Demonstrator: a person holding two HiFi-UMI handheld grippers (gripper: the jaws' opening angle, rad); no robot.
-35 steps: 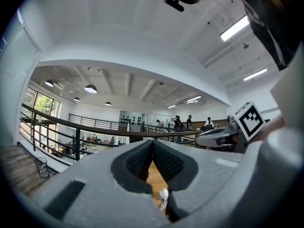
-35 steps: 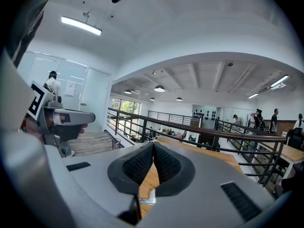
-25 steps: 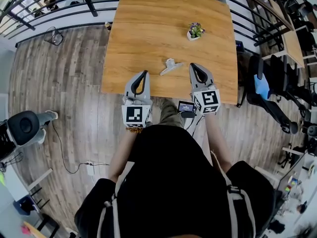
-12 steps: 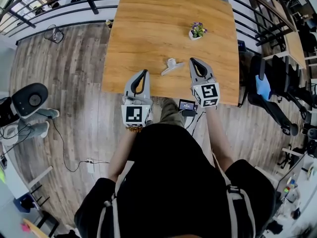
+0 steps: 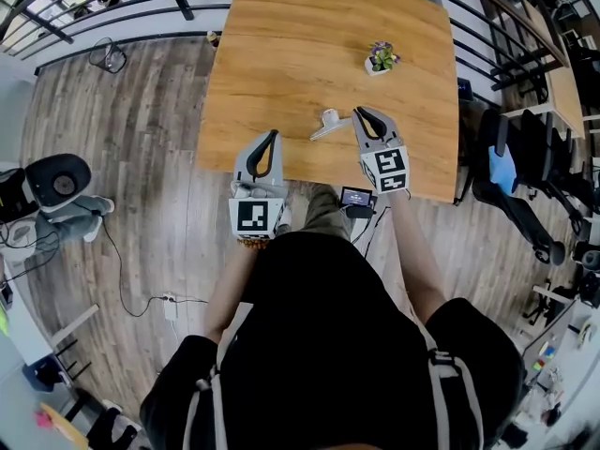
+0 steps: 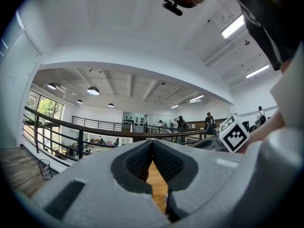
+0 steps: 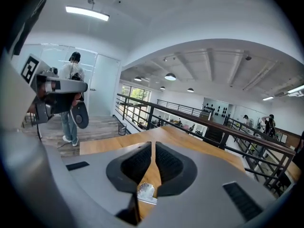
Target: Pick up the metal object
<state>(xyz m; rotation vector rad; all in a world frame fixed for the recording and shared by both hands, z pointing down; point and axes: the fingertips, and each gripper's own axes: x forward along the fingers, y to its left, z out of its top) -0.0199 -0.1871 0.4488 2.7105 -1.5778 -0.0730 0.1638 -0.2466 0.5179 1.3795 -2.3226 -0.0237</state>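
Metal object (image 5: 328, 123) lies on a wooden table (image 5: 300, 45) over plank floor (image 5: 122, 157).

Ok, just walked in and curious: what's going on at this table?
A person stands at the wooden table with a gripper in each hand. The right gripper has its tip beside the metal object, which lies on the table; its jaws are opening, with nothing gripped between them. The left gripper is at the near edge, jaws together, empty. A potted plant sits farther back.
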